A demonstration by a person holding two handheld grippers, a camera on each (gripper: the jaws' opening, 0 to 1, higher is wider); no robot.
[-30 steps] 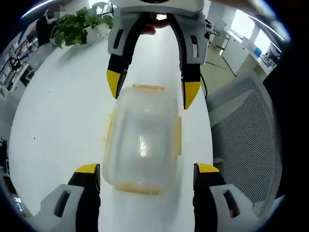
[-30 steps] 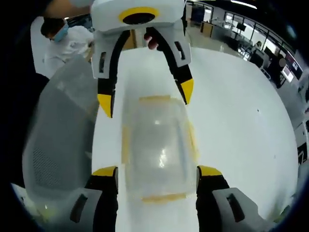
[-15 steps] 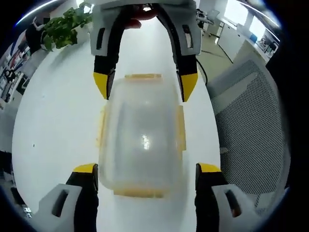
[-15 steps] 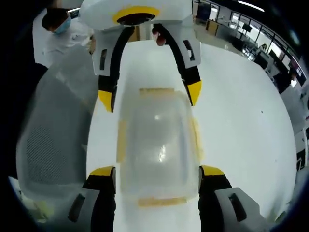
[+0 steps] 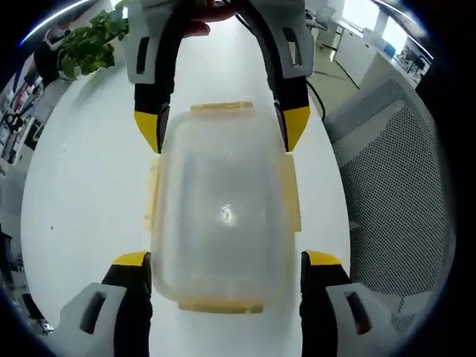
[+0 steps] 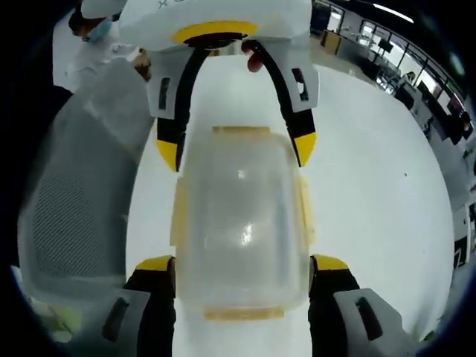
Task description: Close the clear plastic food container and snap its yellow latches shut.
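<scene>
Your right gripper (image 6: 239, 269) stands with its yellow-tipped black jaws spread wide, one on either side of the near end of the clear rectangular plastic food container (image 6: 242, 219). The container lies lid-up on the round white table (image 6: 372, 178), with its yellow latches (image 6: 305, 212) flared out along the edges. Facing you, the left gripper (image 6: 236, 152) straddles the far end, its jaws likewise apart. A grey mesh-backed chair (image 6: 71, 201) sits just beside the table.
</scene>
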